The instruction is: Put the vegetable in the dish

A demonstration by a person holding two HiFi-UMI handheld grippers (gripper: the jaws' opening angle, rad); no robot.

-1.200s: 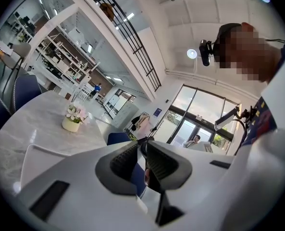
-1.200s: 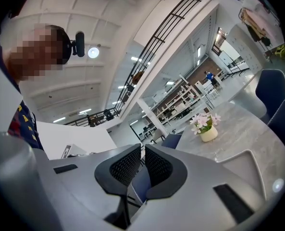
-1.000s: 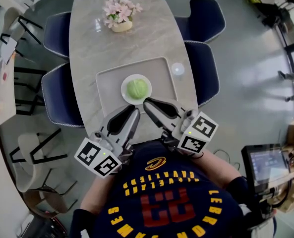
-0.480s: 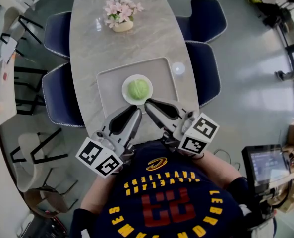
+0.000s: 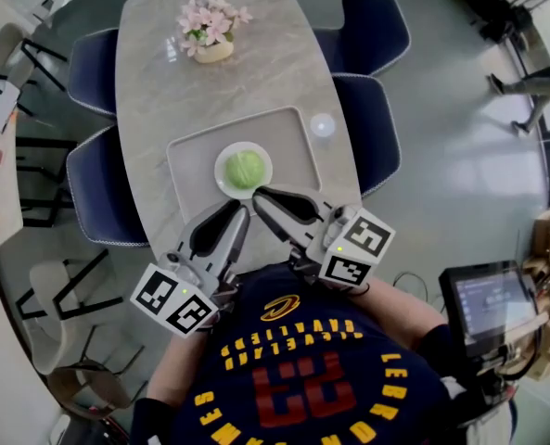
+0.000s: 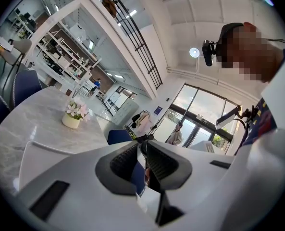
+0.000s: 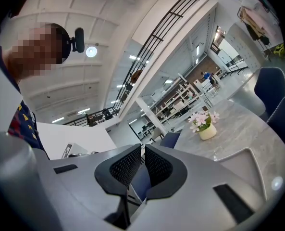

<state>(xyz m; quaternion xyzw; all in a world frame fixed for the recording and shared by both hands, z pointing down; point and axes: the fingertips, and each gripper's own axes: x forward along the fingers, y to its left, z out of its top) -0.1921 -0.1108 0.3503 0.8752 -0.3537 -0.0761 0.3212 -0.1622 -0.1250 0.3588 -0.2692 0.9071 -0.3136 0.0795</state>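
Only the view has shifted; the vegetable (image 5: 245, 168) lies in the dish (image 5: 223, 177) as before. Left gripper (image 5: 240, 209) and right gripper (image 5: 259, 197) hover near it, jaws pressed together on nothing.

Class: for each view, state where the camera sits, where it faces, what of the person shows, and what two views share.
Head view: on the head, facing steeply down at table, dish, vegetable; shirt, left hand-held gripper, right hand-held gripper.
Left gripper view: rides the left one, tilted up across the table; shut jaws, shirt.
Right gripper view: likewise, shirt at left.
Both share the flower pot.
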